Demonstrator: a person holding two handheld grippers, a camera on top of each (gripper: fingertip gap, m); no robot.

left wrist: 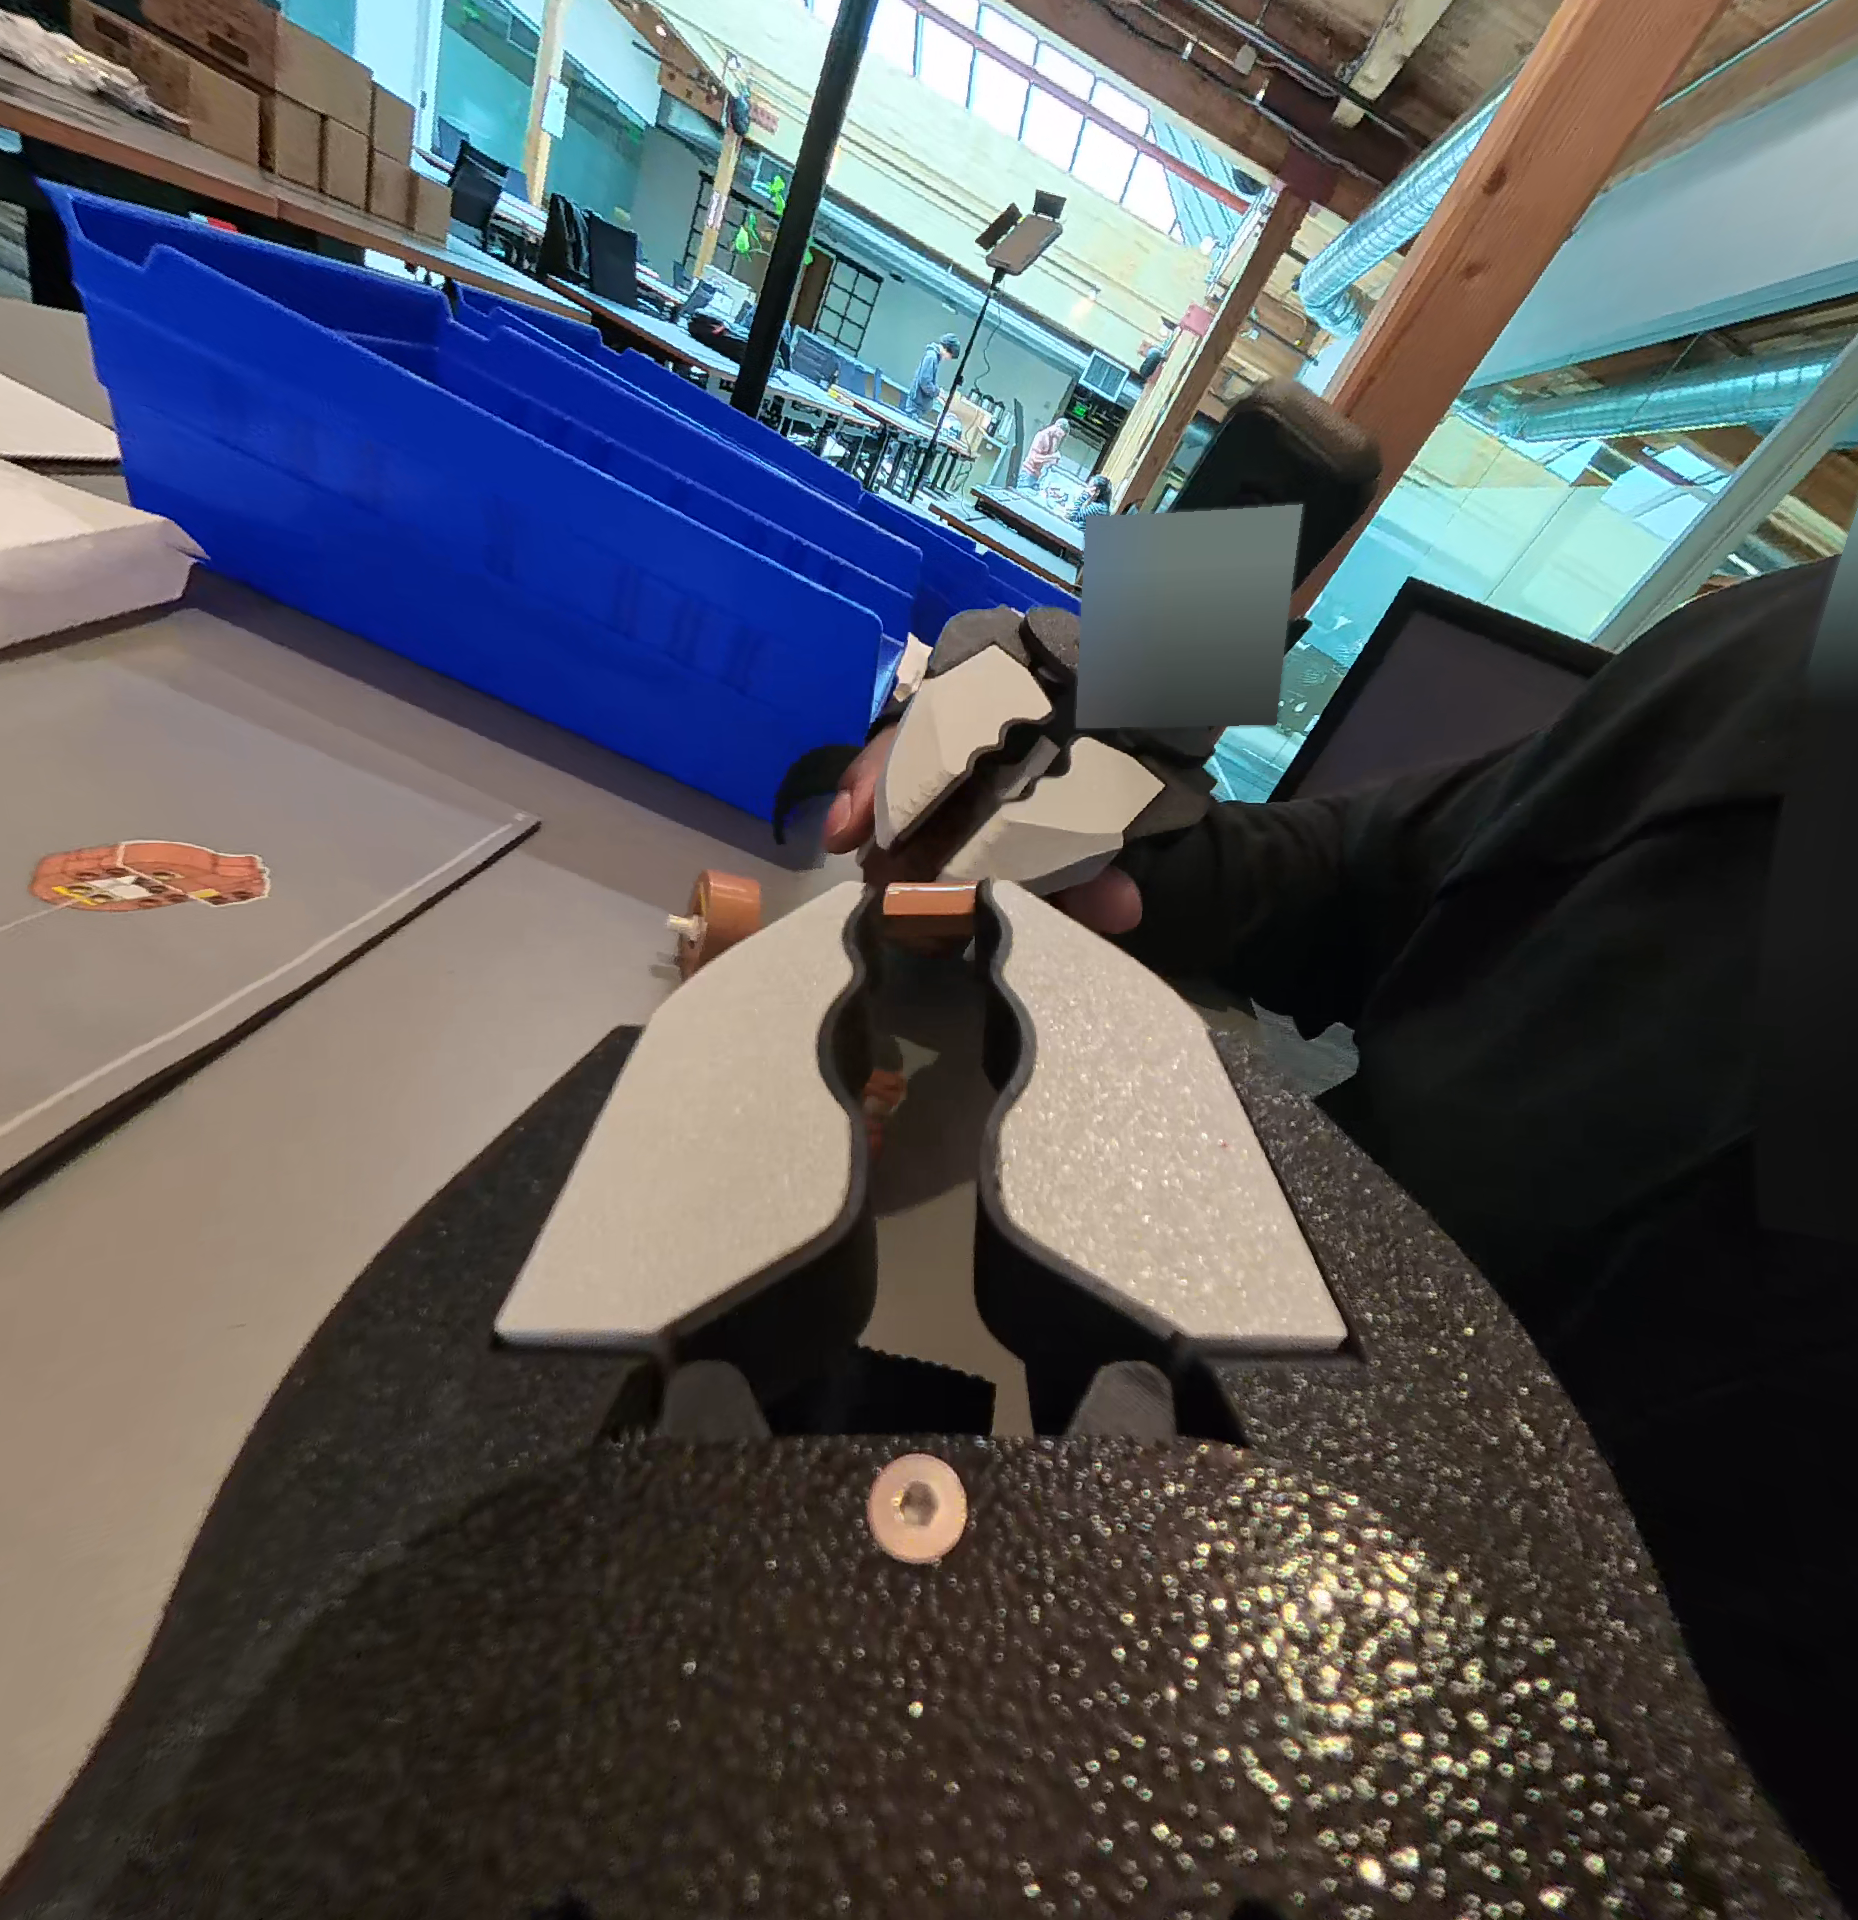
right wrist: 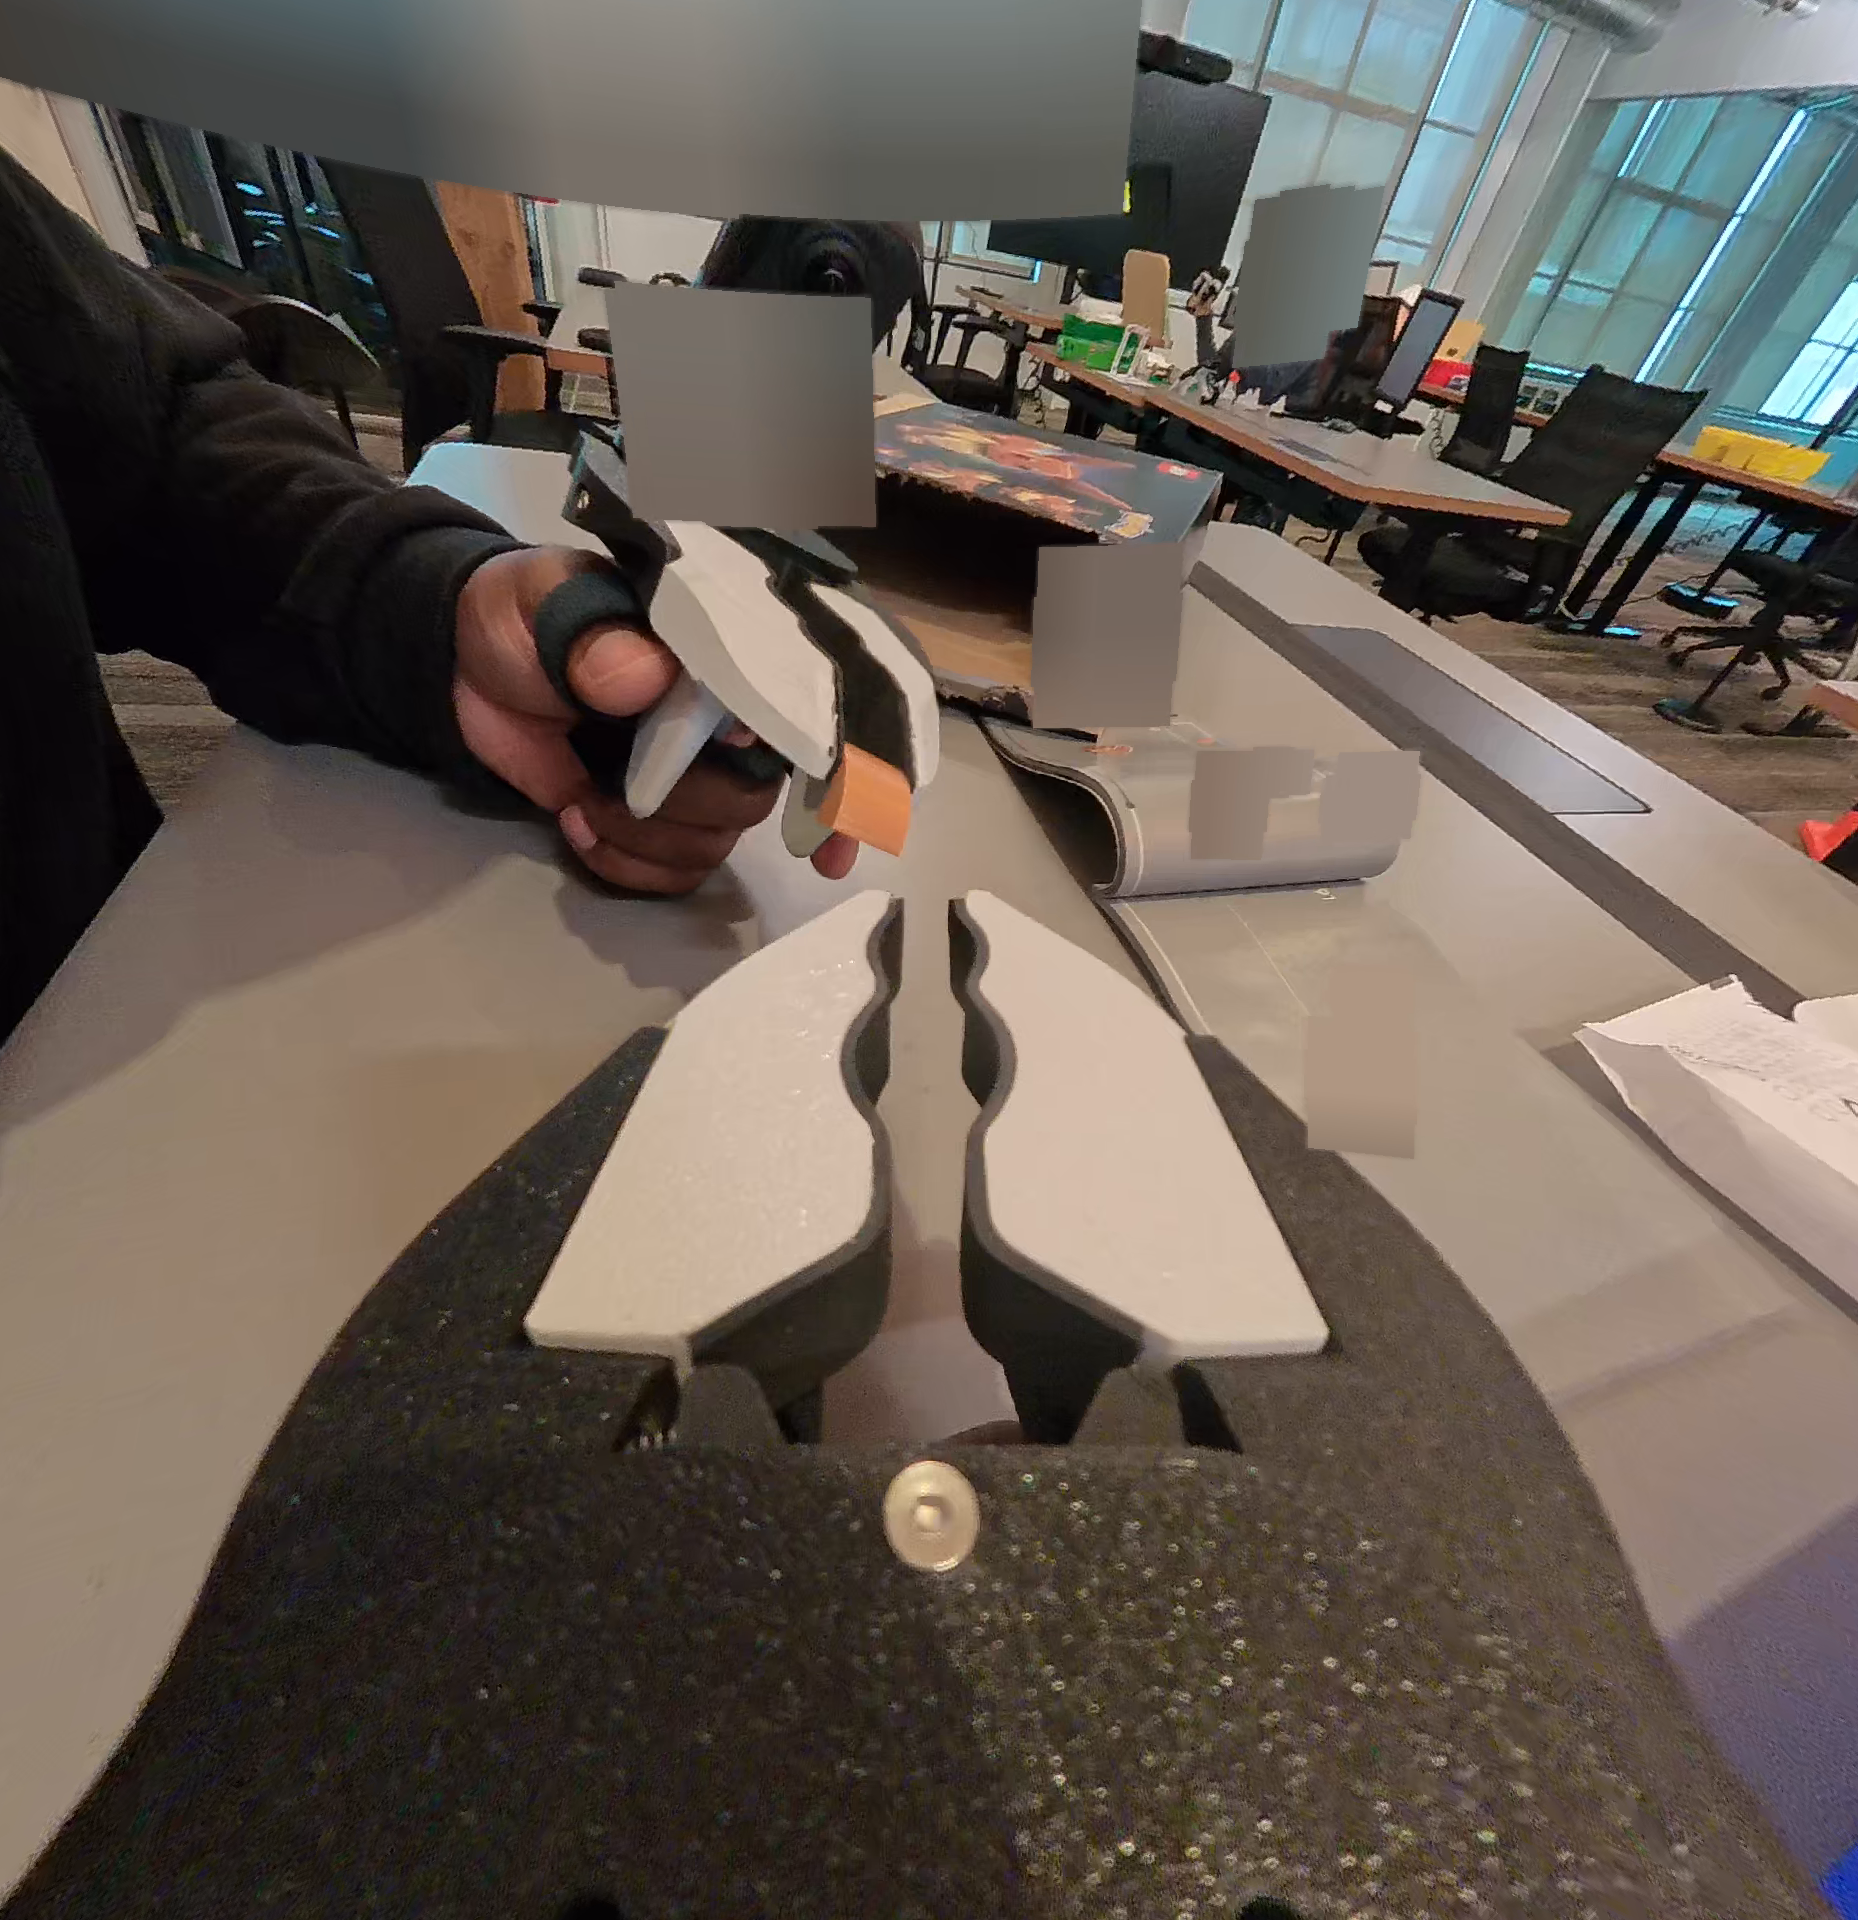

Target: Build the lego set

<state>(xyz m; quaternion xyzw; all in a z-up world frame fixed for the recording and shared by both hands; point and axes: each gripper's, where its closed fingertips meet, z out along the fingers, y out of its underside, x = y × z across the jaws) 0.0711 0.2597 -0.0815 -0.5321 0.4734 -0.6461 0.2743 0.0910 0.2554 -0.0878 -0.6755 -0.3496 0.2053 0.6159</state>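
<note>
The left gripper (left wrist: 930, 904) pinches a small orange block (left wrist: 930, 900) at its fingertips, lifted off the grey table (left wrist: 312, 1174), which keeps its lower end exposed. The right gripper (right wrist: 925, 914), slightly parted and holding nothing, points at it from just beside; 1 tan wheel (left wrist: 725, 914) lies nearby

We see a smooth, glossy orange plastic block (left wrist: 929, 900) | matt grey fingers (left wrist: 738, 1122) on a rough, speckled black body | glossy blue plastic bins (left wrist: 468, 540) | matt grey table (left wrist: 281, 1195) | creased white paper (right wrist: 1756, 1091)
</note>
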